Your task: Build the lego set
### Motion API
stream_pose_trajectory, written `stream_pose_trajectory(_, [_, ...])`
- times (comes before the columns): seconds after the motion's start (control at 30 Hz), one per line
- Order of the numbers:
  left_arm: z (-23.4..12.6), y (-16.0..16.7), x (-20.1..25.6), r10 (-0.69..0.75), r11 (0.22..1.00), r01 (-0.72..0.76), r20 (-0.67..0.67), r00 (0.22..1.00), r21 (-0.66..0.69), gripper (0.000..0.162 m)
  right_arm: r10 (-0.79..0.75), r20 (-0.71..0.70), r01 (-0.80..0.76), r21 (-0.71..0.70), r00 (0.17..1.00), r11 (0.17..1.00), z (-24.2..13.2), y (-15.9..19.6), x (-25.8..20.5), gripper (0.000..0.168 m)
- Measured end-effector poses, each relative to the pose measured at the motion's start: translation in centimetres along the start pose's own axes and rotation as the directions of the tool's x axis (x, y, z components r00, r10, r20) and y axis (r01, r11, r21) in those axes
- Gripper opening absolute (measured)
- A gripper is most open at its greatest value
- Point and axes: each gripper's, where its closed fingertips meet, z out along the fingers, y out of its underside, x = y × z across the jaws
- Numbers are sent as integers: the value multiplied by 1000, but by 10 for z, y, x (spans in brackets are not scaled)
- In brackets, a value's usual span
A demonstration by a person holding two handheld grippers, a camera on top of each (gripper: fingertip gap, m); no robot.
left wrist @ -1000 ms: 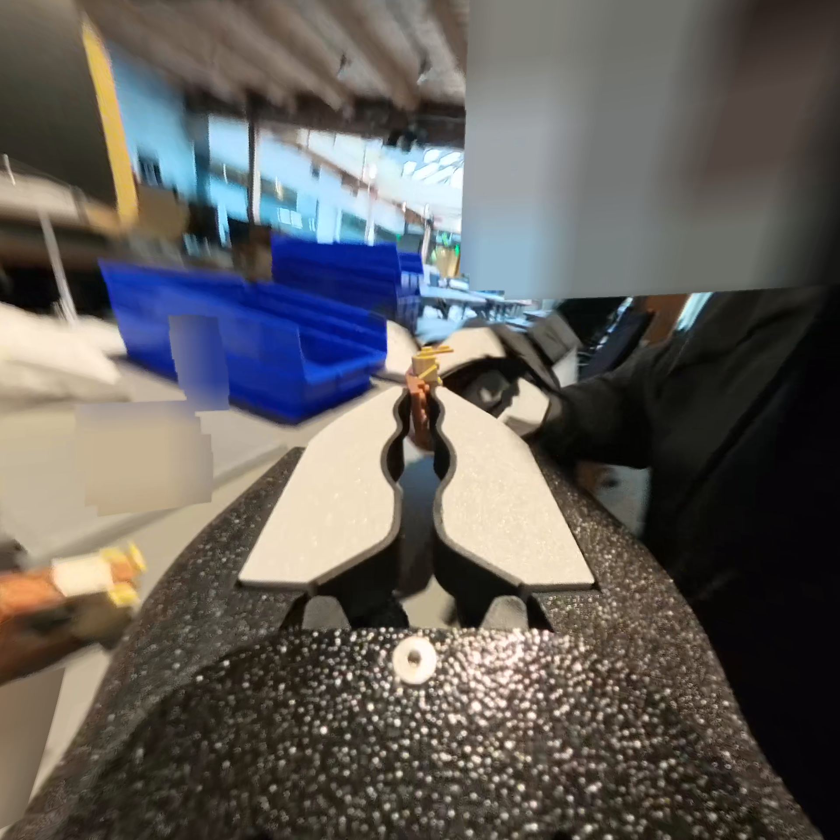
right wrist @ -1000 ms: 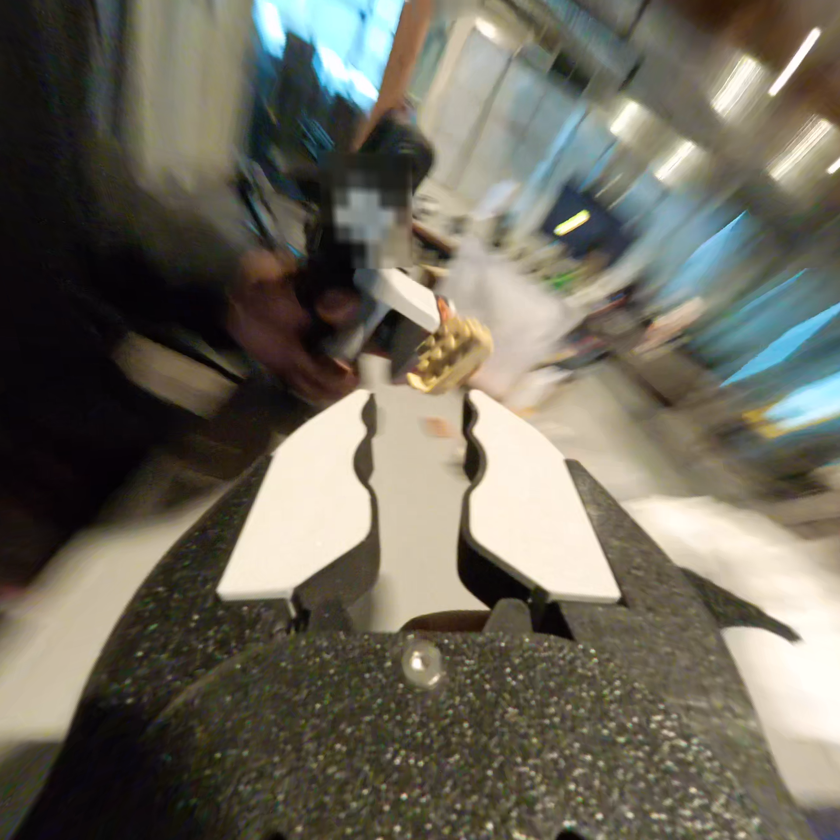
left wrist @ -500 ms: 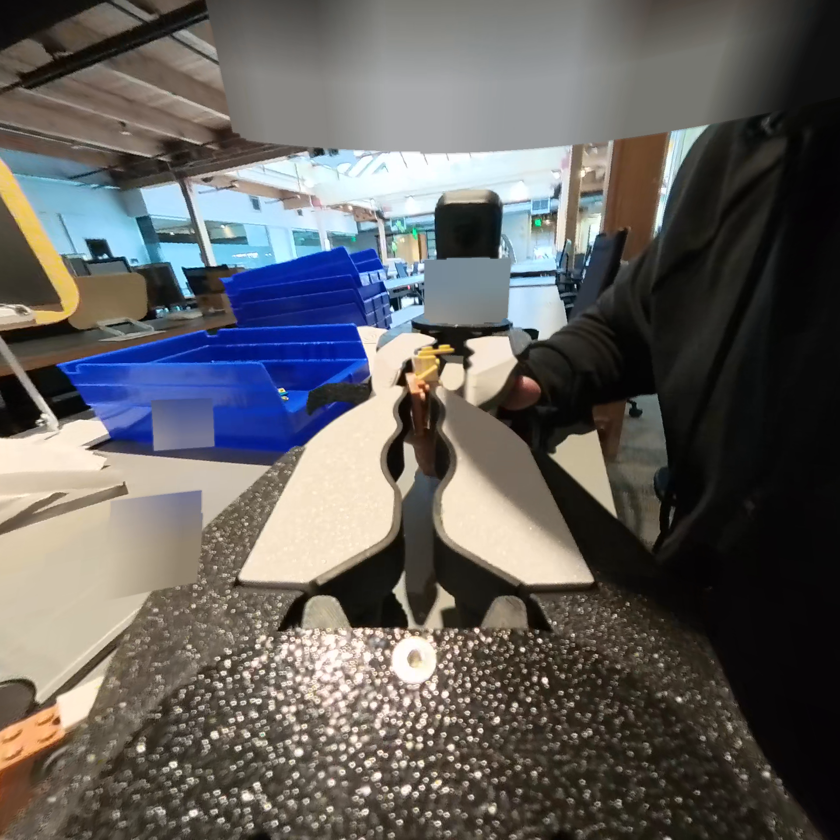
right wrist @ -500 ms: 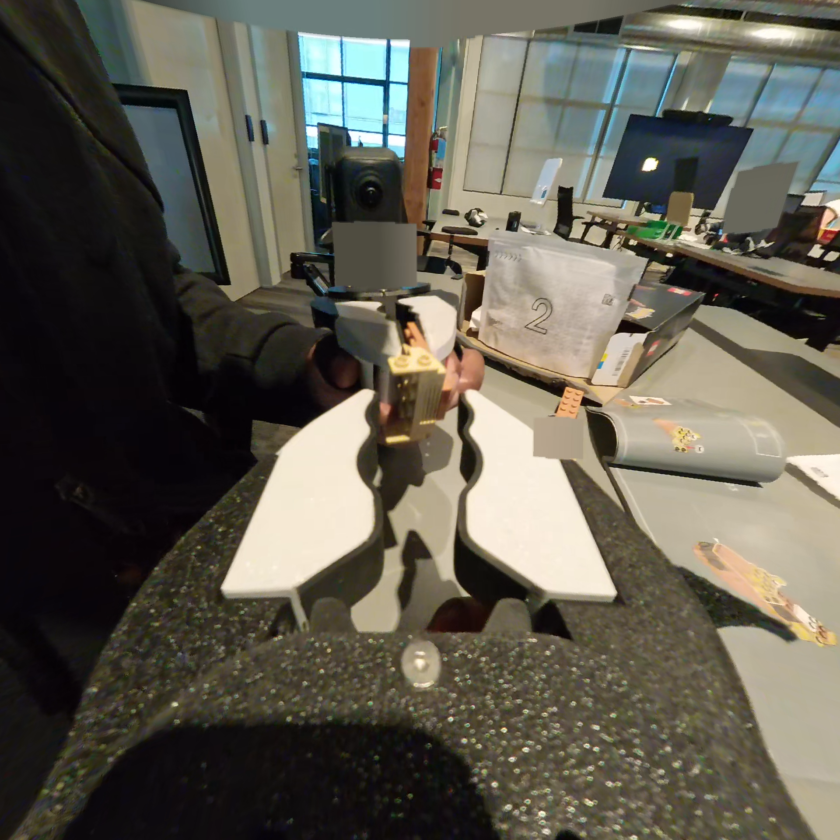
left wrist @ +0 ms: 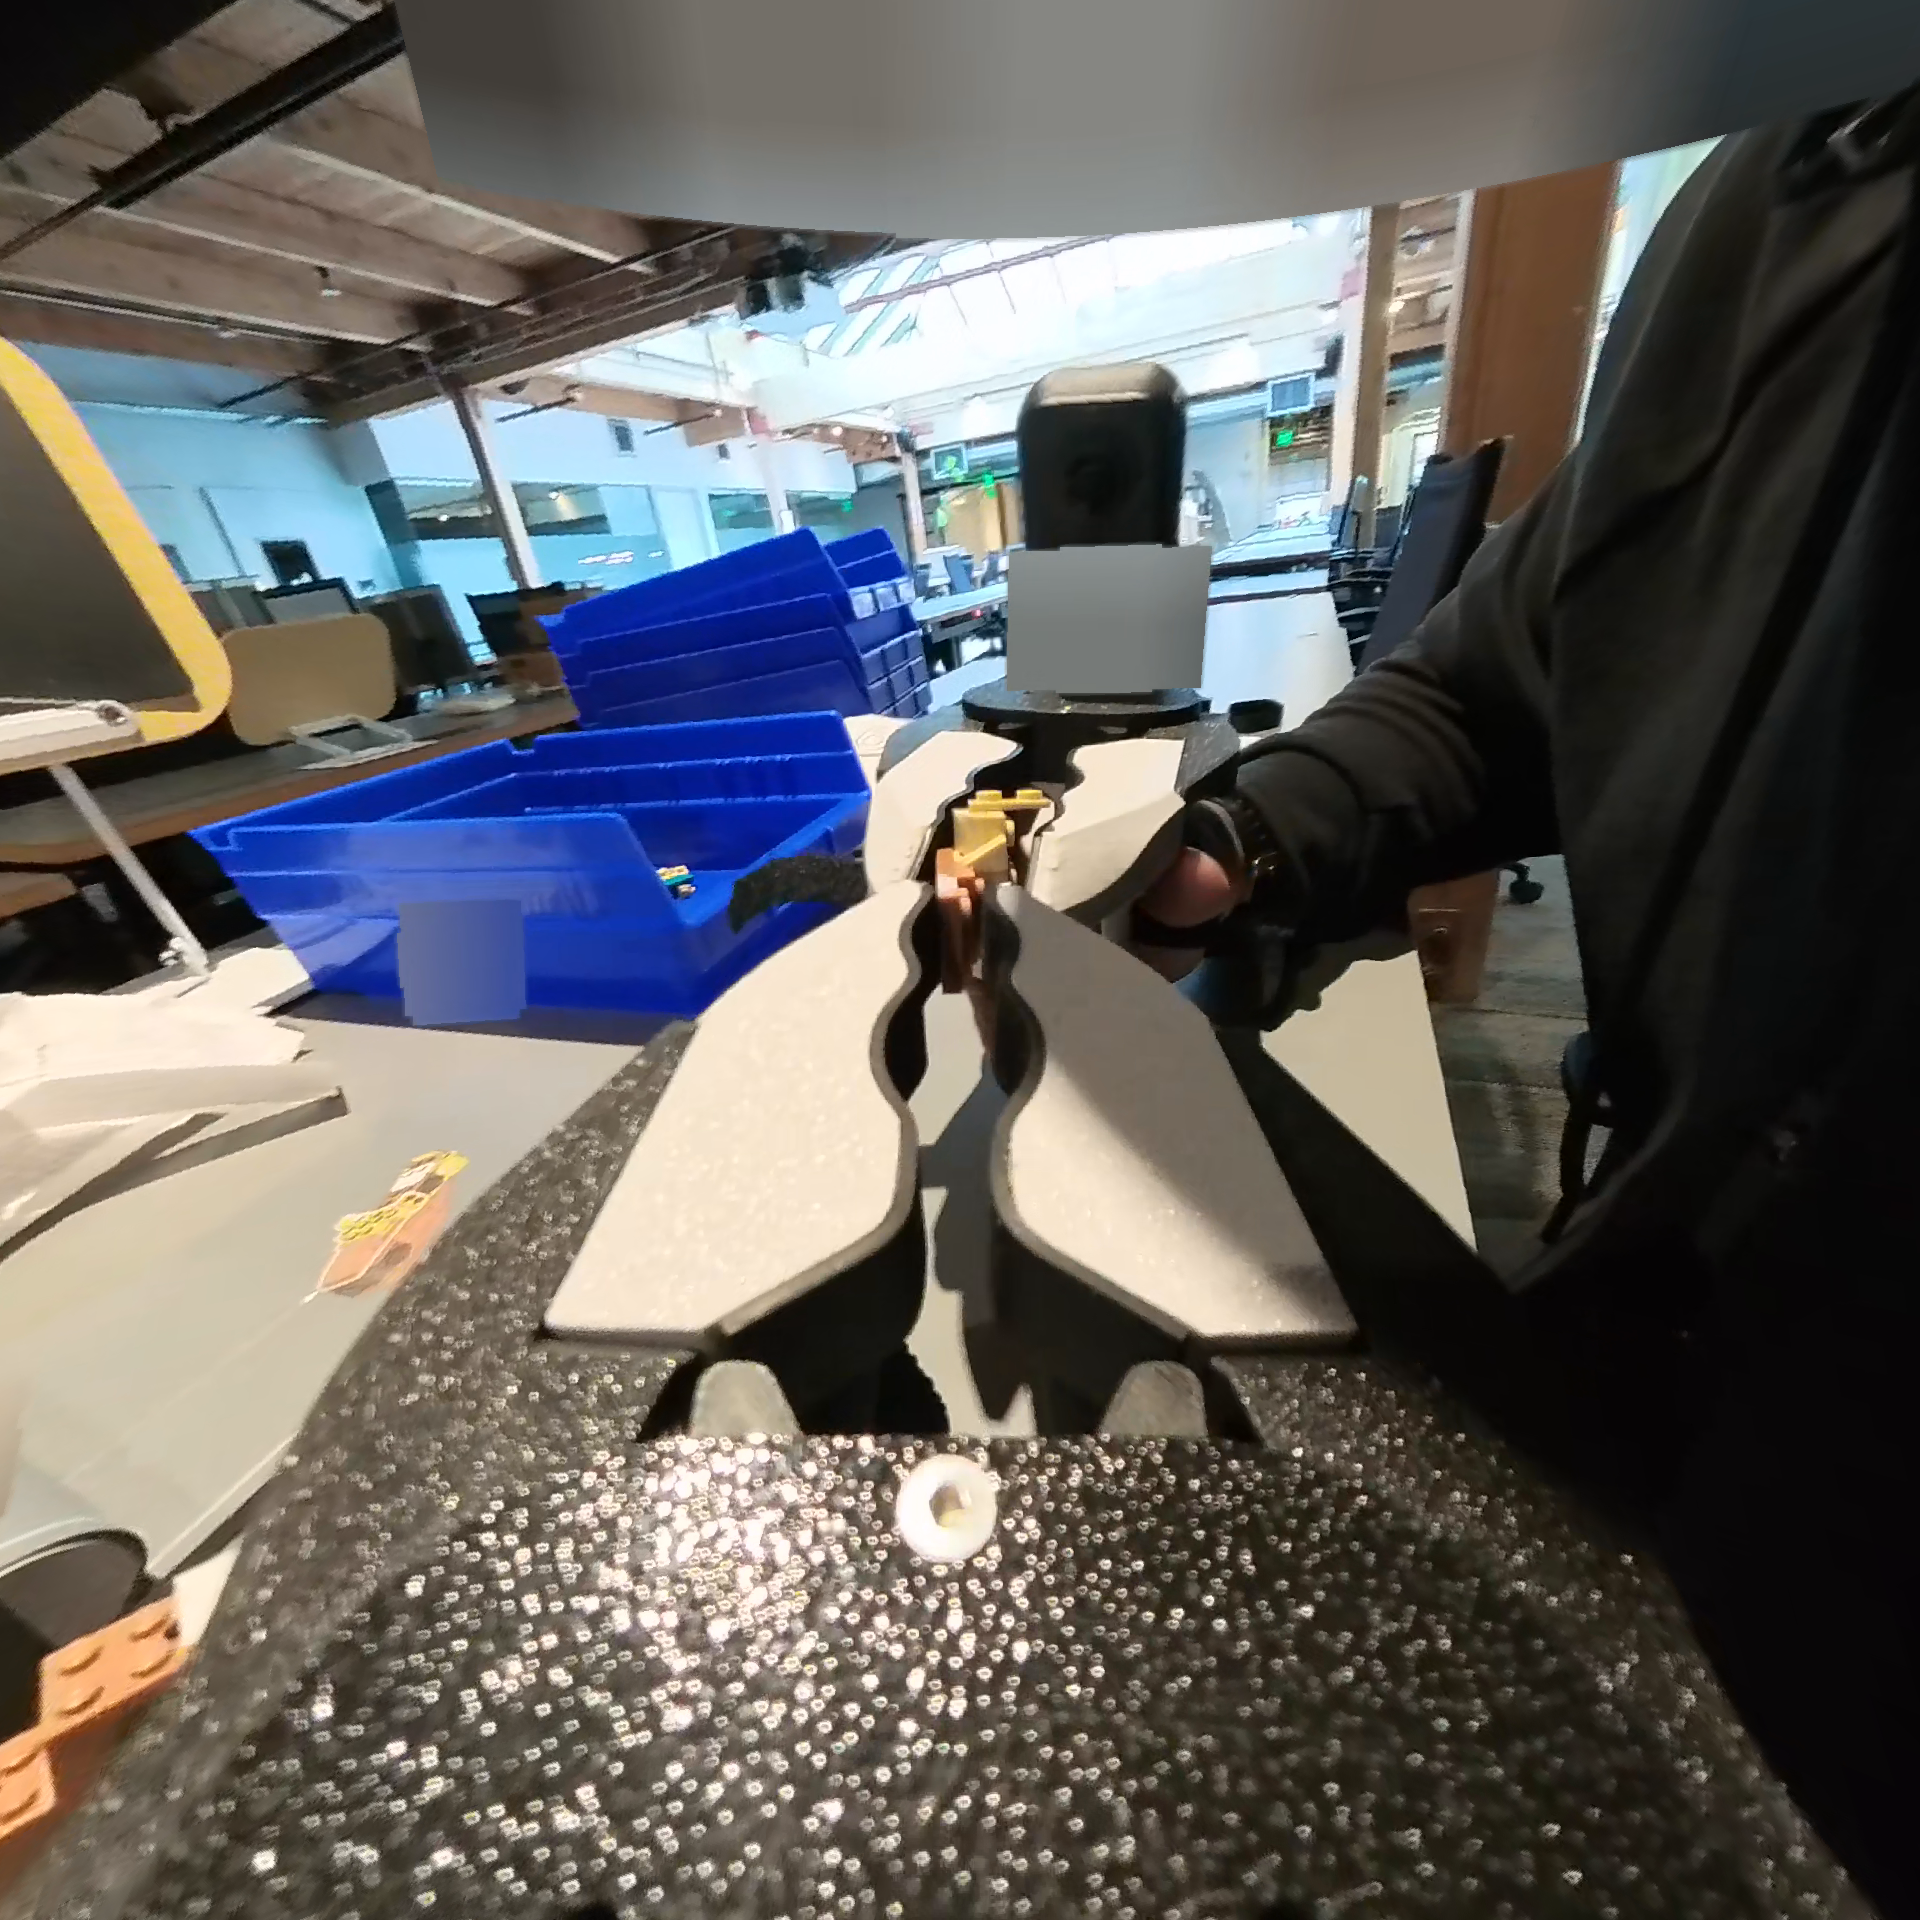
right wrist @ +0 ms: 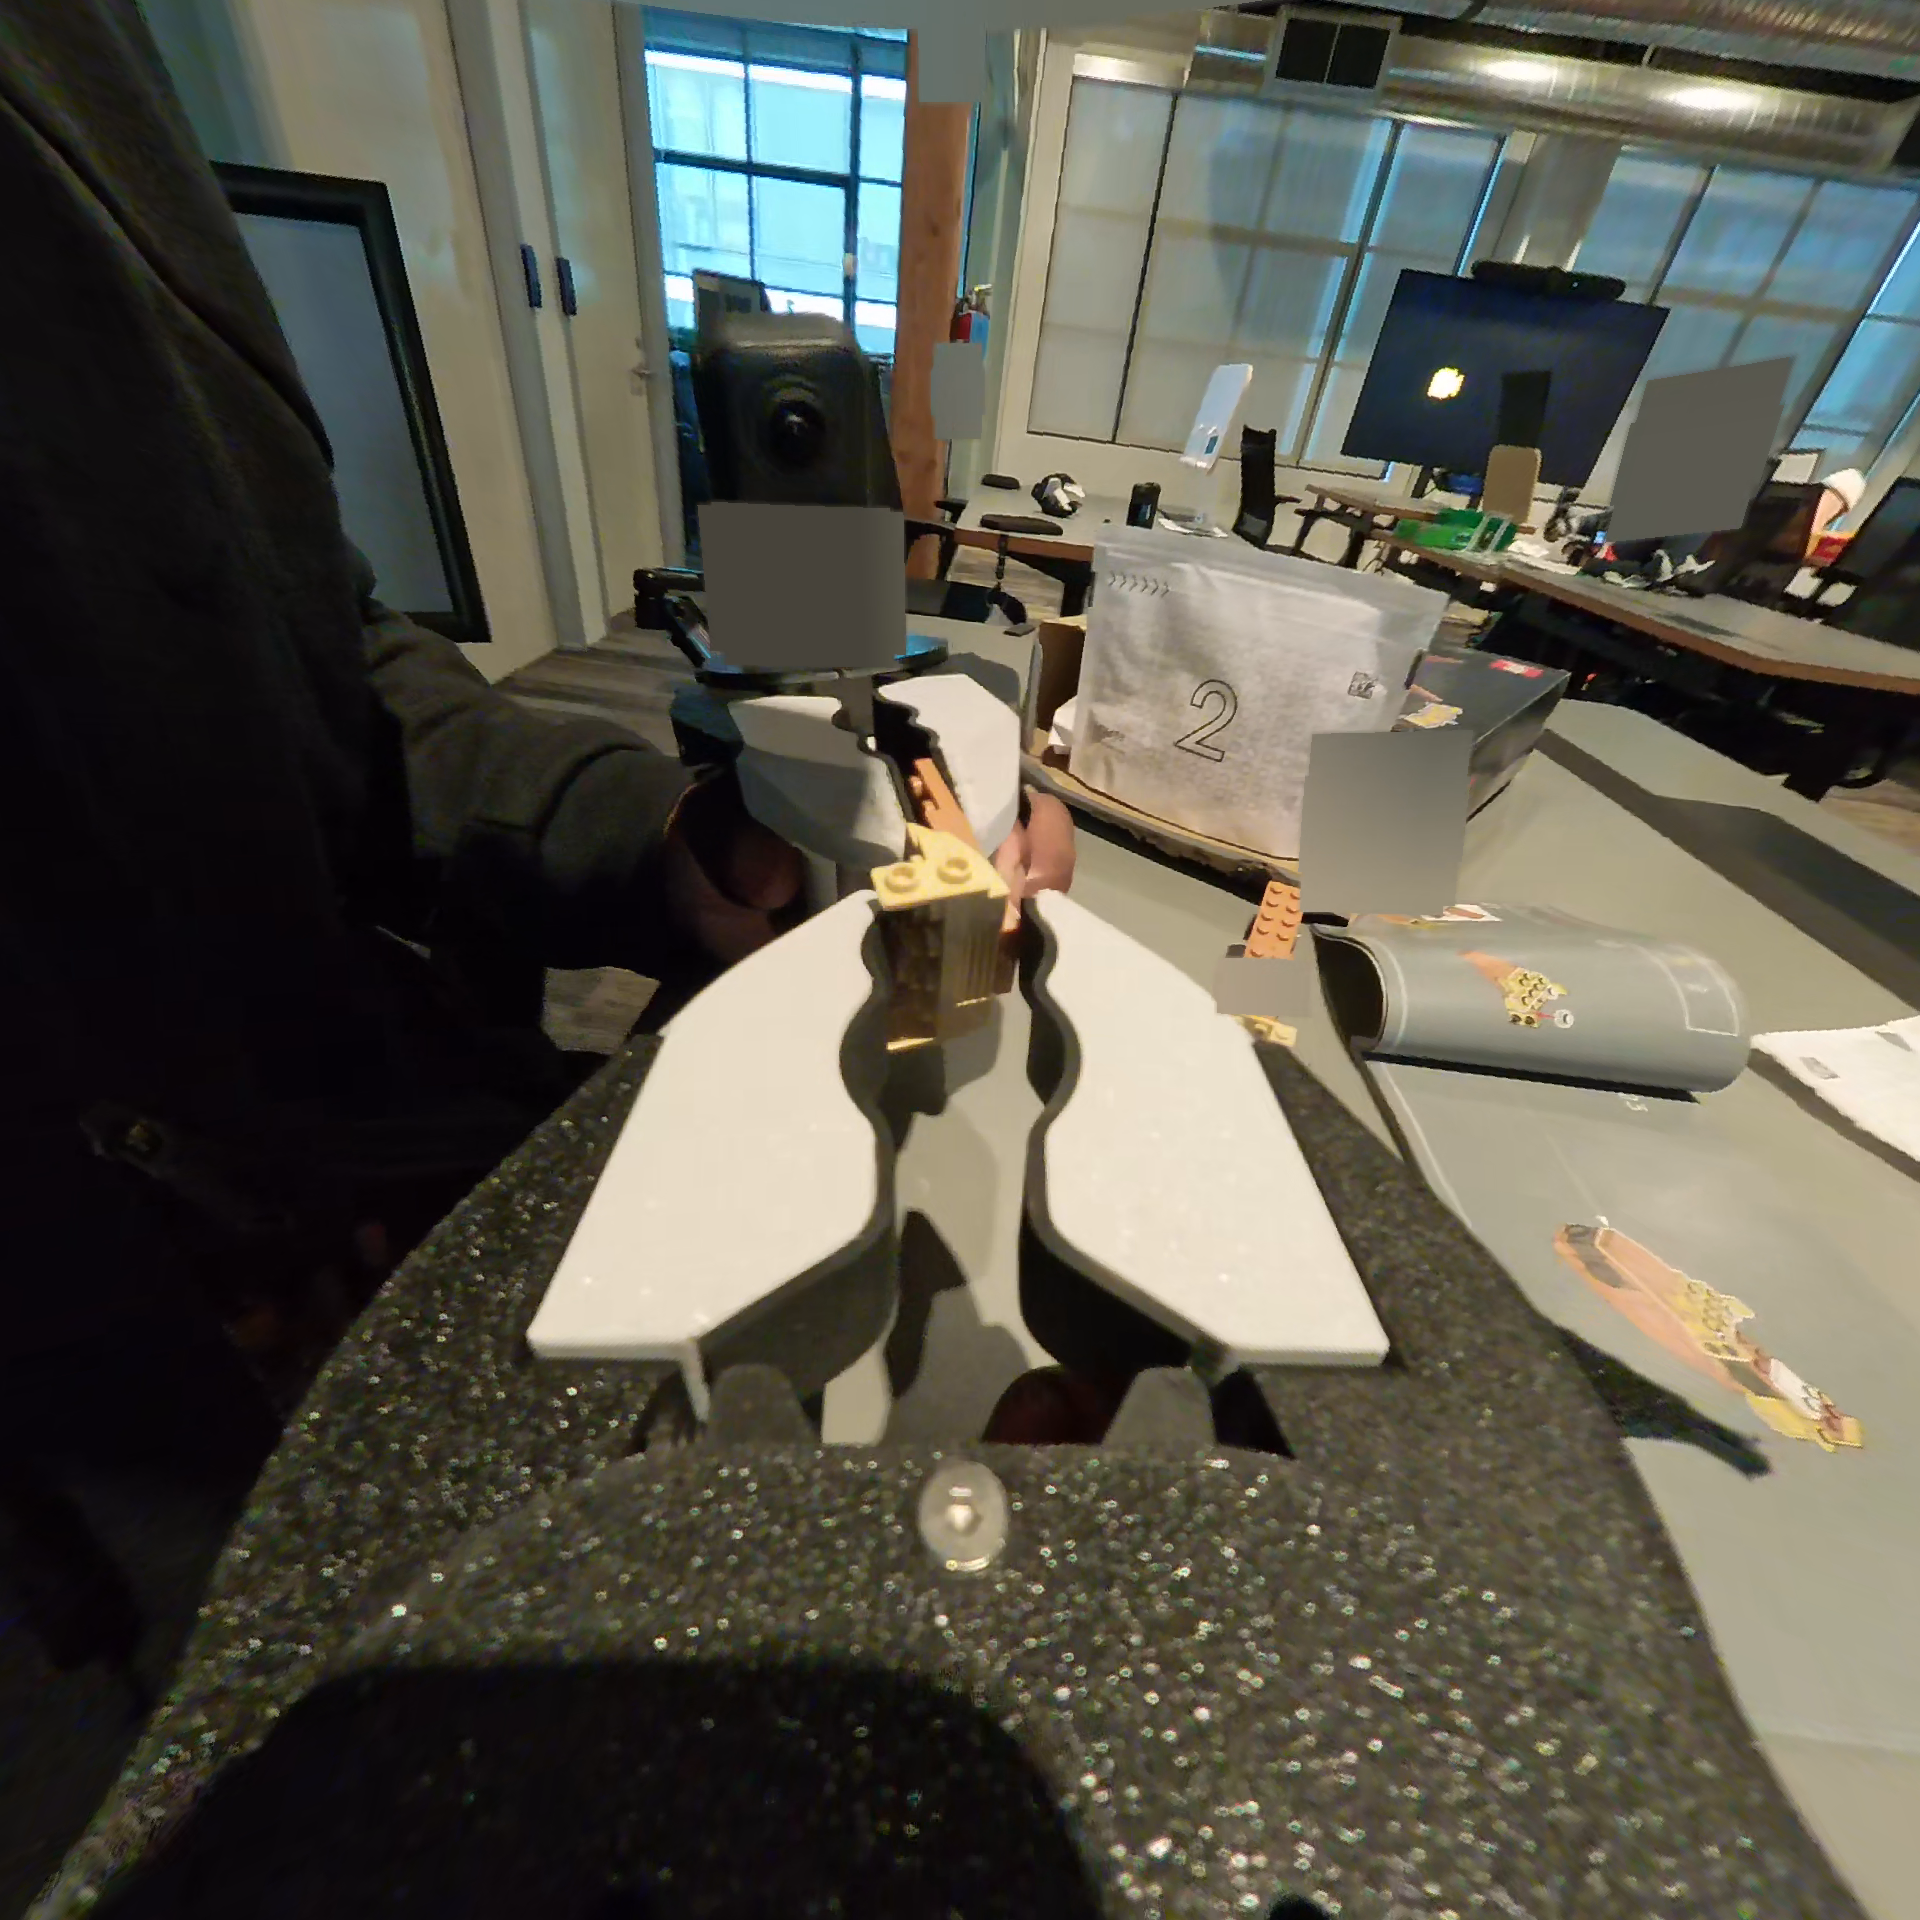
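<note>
My table (right wrist: 1714,1195) is flat grey. On it to my right: a curled grey booklet (right wrist: 1548,1003) lying on its side, an orange brick (right wrist: 1276,920) standing just beside its open end, a white pouch (right wrist: 1236,707) upright farther back, a dark box (right wrist: 1496,717) next to the pouch. White papers (right wrist: 1849,1070) at the far right edge. A loose brown-and-tan model (right wrist: 1704,1340) lies near me. On my left: a blue bin (left wrist: 540,883), white sheets (left wrist: 125,1049) beside it, another orange brick (left wrist: 83,1704) at the near corner.
</note>
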Motion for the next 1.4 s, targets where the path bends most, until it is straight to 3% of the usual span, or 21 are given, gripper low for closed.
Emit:
stream_pose_trajectory(0.17, [-1,7,-8,-31,998,34,58,998,-61,10,118,23,-117,-34,993,993,2,7,4,19])
stream_pose_trajectory(0.27, [-12,10,-12,-31,992,42,96,995,-121,32,264,24,-258,-132,964,957,4,24,11,17])
stream_pose_trajectory(0.37, [-24,15,-20,-29,986,49,121,992,-161,35,433,-1,-418,-262,901,870,5,48,17,17])
stream_pose_trajectory(0.43, [-35,32,-29,-15,964,54,152,988,-261,35,516,-31,-488,-376,856,788,6,65,16,17])
stream_pose_trajectory(0.57, [-76,75,-59,93,824,70,256,962,-562,36,581,-96,-520,-579,809,628,5,96,11,17])
stream_pose_trajectory(0.67, [-98,92,-77,77,753,148,309,948,-642,33,643,-109,-557,-620,758,552,11,102,8,17])
stream_pose_trajectory(0.8, [-114,103,-100,35,712,236,368,929,-662,32,637,-142,-554,-657,758,512,16,105,10,19])
stream_pose_trajectory(1.0, [-121,115,-116,39,647,211,308,951,-733,31,586,-202,-553,-655,785,515,16,107,18,34])
stream_pose_trajectory(1.1, [-120,121,-111,4,604,204,259,966,-770,18,552,-231,-551,-645,801,530,11,108,22,41])
stream_pose_trajectory(1.3, [-119,121,-100,-12,612,169,205,979,-773,15,380,-300,-481,-632,875,608,-1,100,31,40])
stream_pose_trajectory(1.4, [-107,105,-91,-92,698,218,216,972,-682,15,203,-287,-348,-675,936,650,-3,96,38,38])
